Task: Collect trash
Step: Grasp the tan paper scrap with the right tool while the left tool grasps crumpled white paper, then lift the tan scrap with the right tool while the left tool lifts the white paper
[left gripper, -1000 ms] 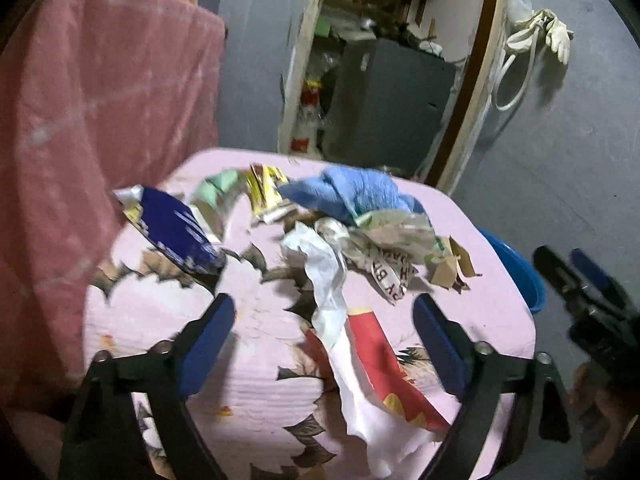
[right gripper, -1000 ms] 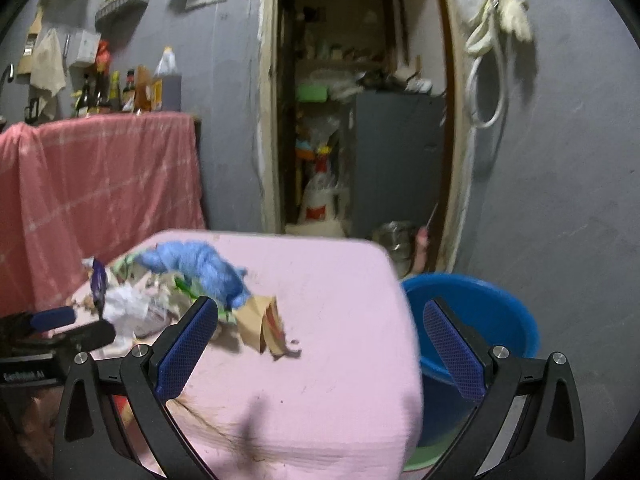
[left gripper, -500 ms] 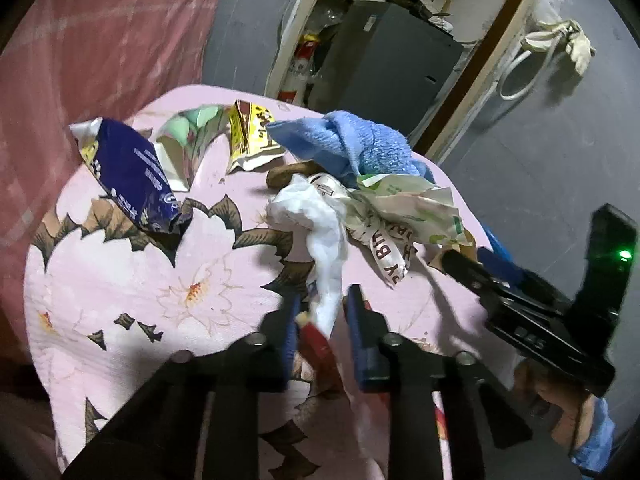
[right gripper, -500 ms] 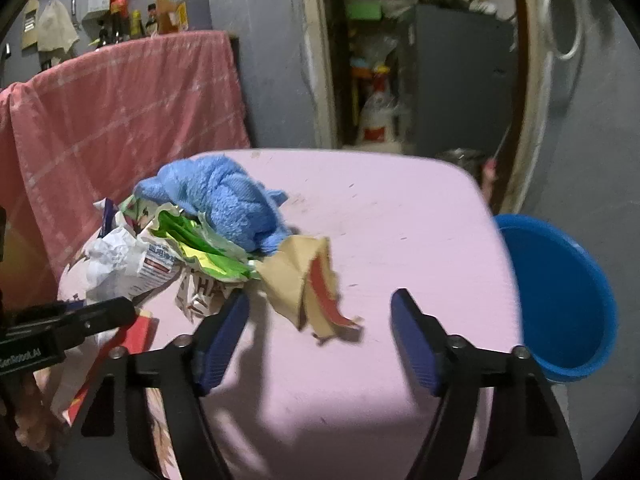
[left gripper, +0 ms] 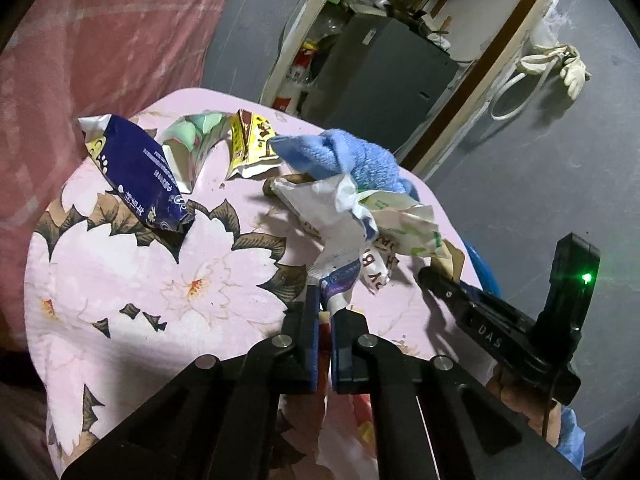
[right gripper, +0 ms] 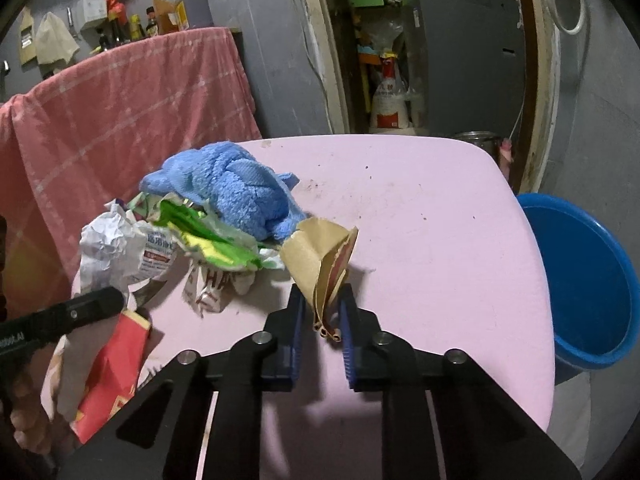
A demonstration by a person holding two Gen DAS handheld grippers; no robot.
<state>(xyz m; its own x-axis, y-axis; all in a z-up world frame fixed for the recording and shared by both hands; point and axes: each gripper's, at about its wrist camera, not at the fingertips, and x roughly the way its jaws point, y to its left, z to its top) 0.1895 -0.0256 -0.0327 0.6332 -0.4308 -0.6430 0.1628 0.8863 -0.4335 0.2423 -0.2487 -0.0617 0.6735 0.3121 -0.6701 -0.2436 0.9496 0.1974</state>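
My left gripper (left gripper: 326, 304) is shut on a white and red plastic wrapper (left gripper: 328, 216) and holds it up over the flowered pink tablecloth (left gripper: 160, 280). The wrapper's red end (right gripper: 108, 376) hangs at the lower left of the right wrist view. My right gripper (right gripper: 322, 316) is closed around a crumpled brown paper piece (right gripper: 320, 256) on the pink table (right gripper: 420, 240). A blue towel (right gripper: 236, 188), a green wrapper (right gripper: 204, 236), a dark blue packet (left gripper: 140, 176) and a yellow carton (left gripper: 252, 140) lie in the pile.
A blue basin (right gripper: 592, 280) stands on the floor off the table's right edge. A pink cloth (right gripper: 120, 120) covers furniture at the back left. A doorway with a grey cabinet (right gripper: 460, 60) is behind the table.
Both grippers closed: the left one onto the white and red wrapper, which it has lifted, the right one moved in and narrowed around the brown paper.
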